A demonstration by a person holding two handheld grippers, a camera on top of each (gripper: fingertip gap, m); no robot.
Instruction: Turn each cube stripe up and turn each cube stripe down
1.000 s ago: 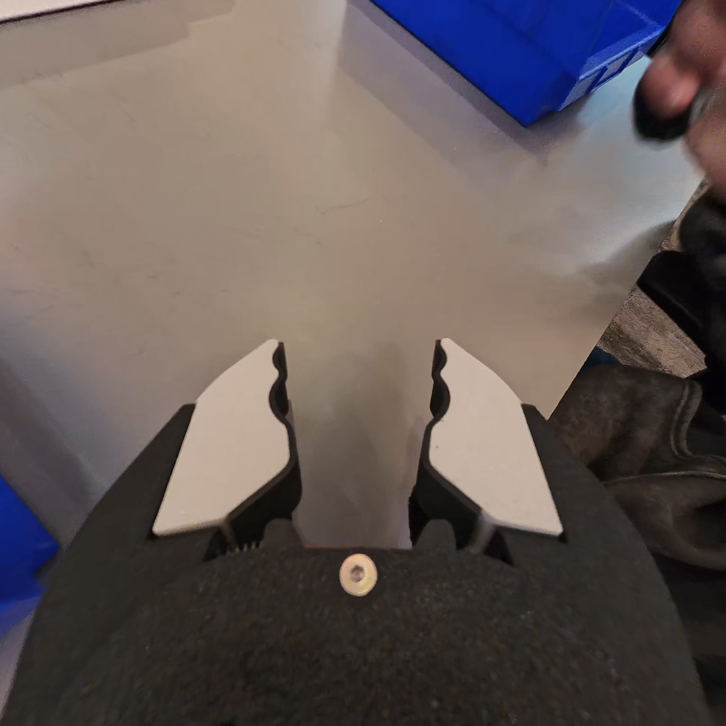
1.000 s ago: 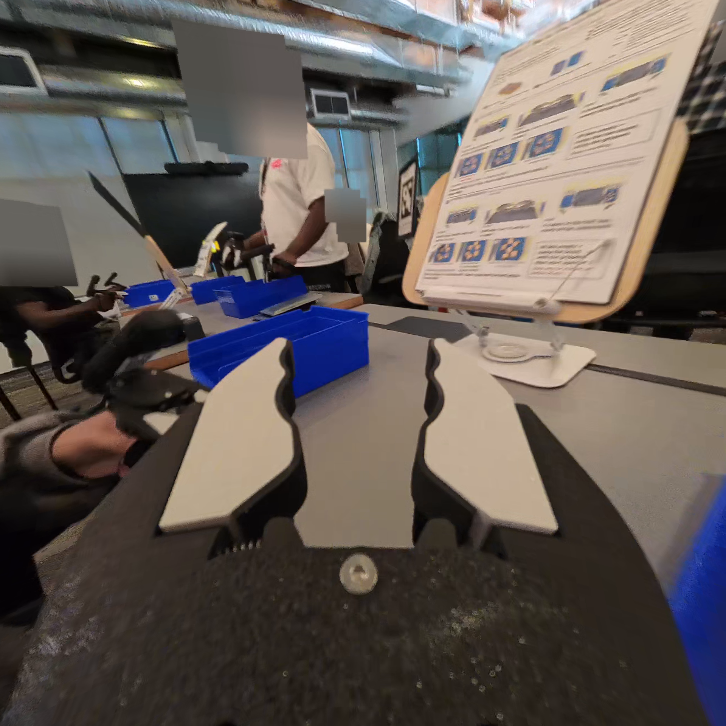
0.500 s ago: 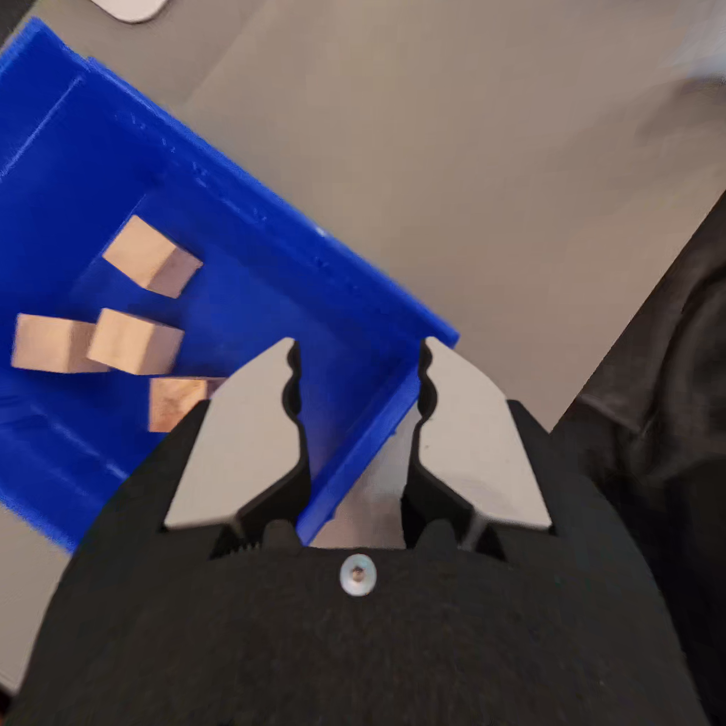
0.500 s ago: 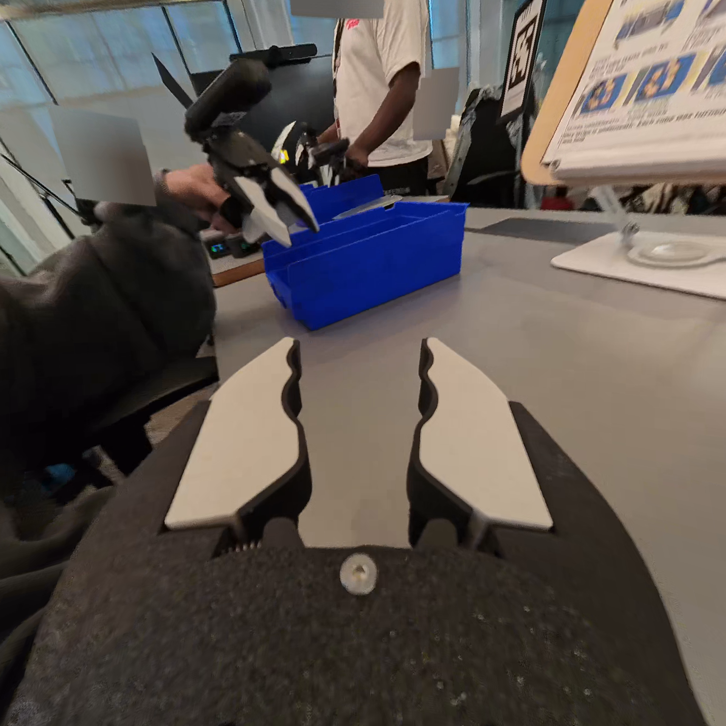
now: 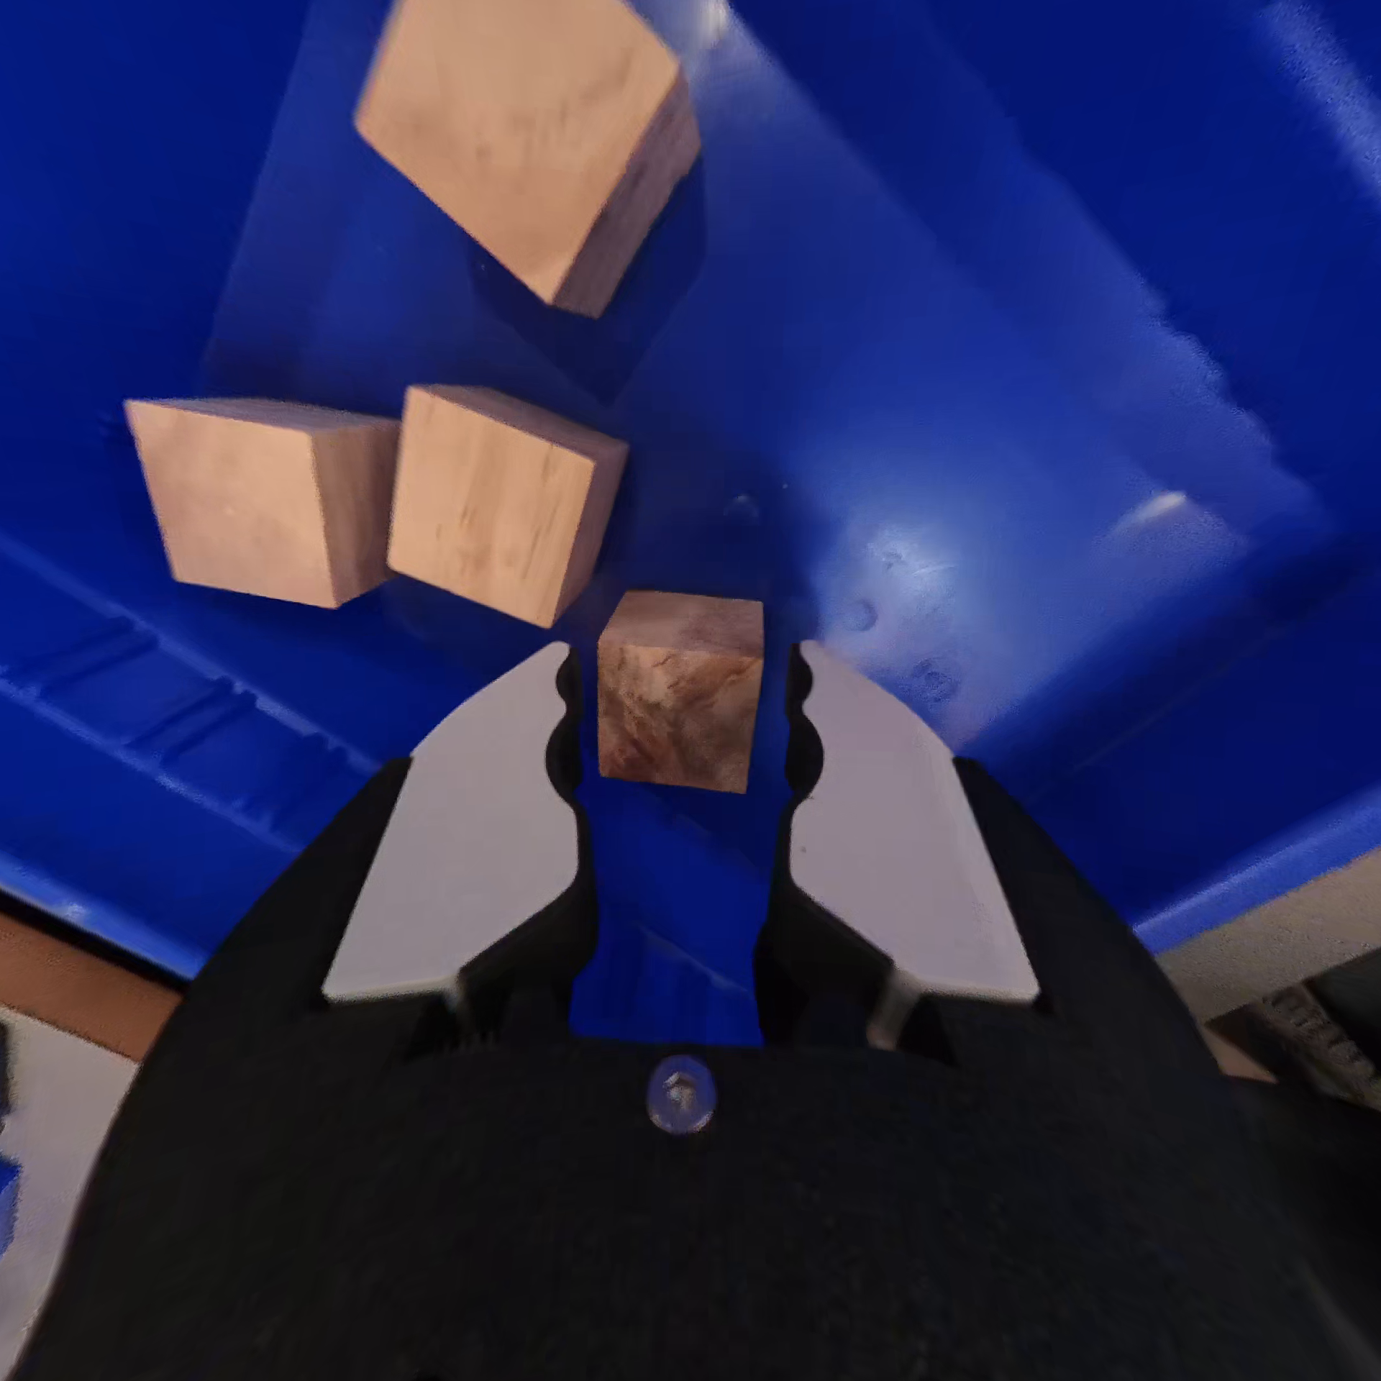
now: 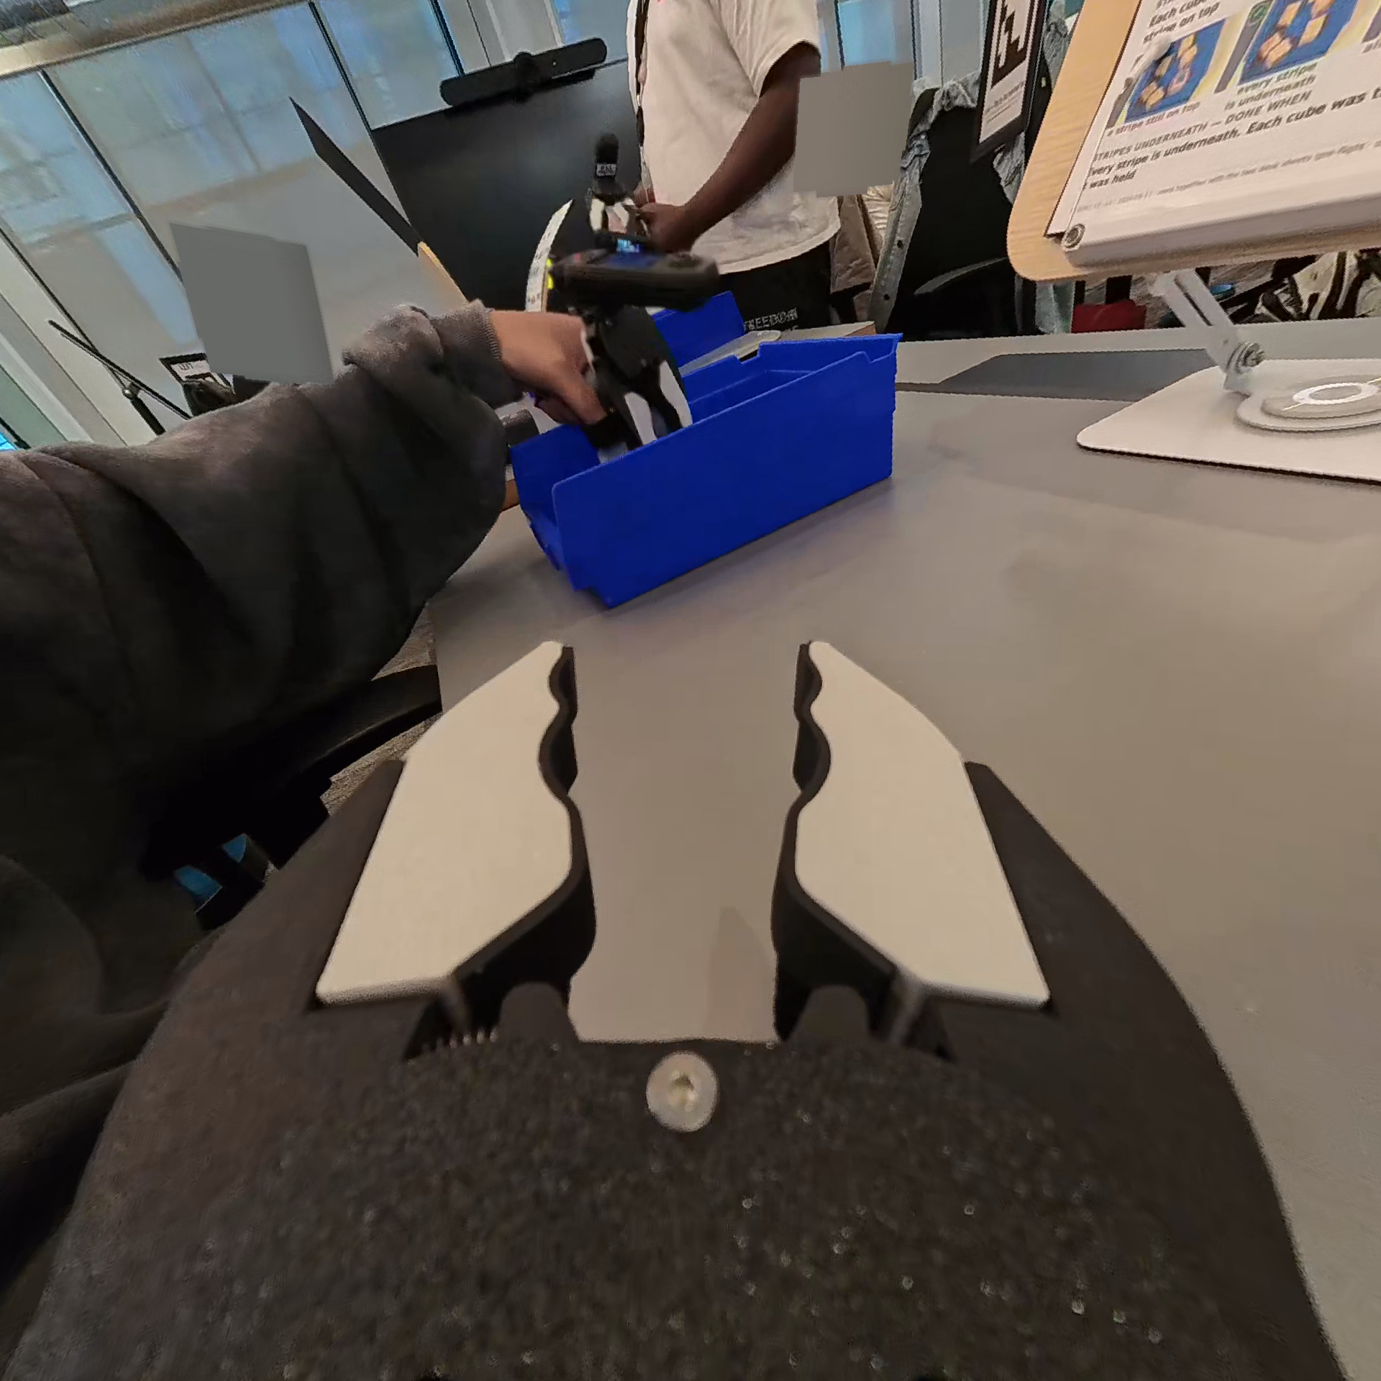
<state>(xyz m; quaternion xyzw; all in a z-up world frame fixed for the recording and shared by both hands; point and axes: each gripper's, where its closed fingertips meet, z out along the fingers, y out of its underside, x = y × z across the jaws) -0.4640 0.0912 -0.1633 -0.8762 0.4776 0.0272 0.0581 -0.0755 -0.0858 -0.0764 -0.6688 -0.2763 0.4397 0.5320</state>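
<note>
Left gripper (image 5: 680,657) is down inside the blue bin (image 5: 1046,374), jaws spread and not yet clamped — the darker wooden cube (image 5: 676,706) sits right between the fingertips with a sliver of blue showing on each side, so we can't call it a touch. Three paler cubes lie just ahead: one (image 5: 493,501) close off the left fingertip, another (image 5: 254,501) touching it farther left, the third (image 5: 523,142) well ahead. No stripe shows on any face we see. Right gripper (image 6: 684,657) hangs released over the bare grey table (image 6: 1046,672), holding nothing, the bin well ahead. For a clean turn, we'd centre the cube, close squarely on its flat sides, lift clear of that near neighbour — then roll
</note>
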